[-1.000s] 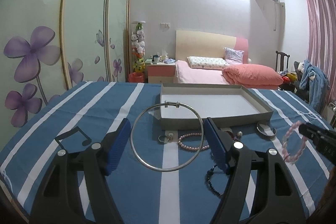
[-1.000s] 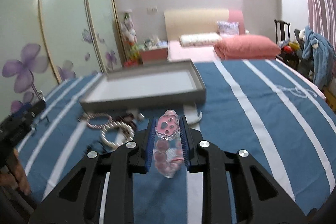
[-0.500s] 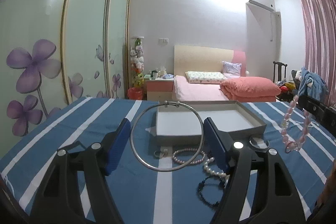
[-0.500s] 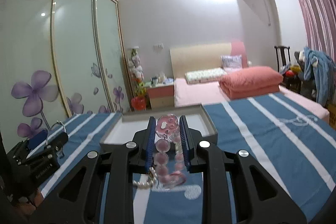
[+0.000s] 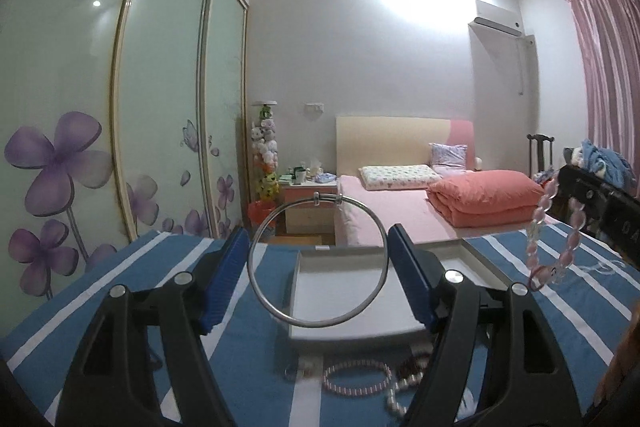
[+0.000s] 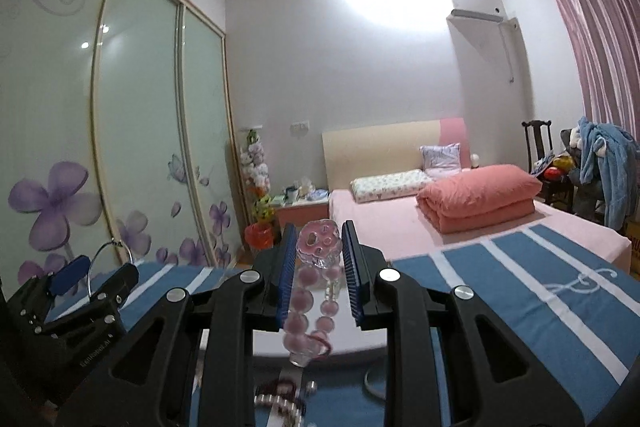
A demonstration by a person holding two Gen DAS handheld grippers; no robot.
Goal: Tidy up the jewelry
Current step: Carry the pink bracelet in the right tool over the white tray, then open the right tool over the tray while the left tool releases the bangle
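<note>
My left gripper [image 5: 318, 259] is shut on a large silver bangle [image 5: 320, 325], which stands upright between the blue pads. Below it lies the grey tray with a white floor [image 5: 340, 287]. My right gripper [image 6: 319, 255] is shut on a pink bead bracelet [image 6: 320, 241] by its paw charm, and the beads hang down over the tray [image 6: 356, 339]. The left wrist view shows that bracelet [image 5: 540, 215] dangling at the right, under the right gripper [image 5: 592, 195]. In the right wrist view, the left gripper [image 6: 72, 279] and the bangle [image 6: 93, 263] are at the far left.
Loose jewelry lies on the blue striped cloth [image 5: 120, 279] before the tray: a pink bead bracelet [image 5: 356, 379], white pearls [image 5: 400, 389] and a small ring [image 5: 292, 373]. A bed [image 5: 400, 211] stands behind, sliding wardrobe doors [image 5: 160, 107] at the left.
Both grippers have risen and tilted upward, so the tray and the loose jewelry have slid lower in both views. Each still holds its piece; the pink bracelet now hangs higher.
</note>
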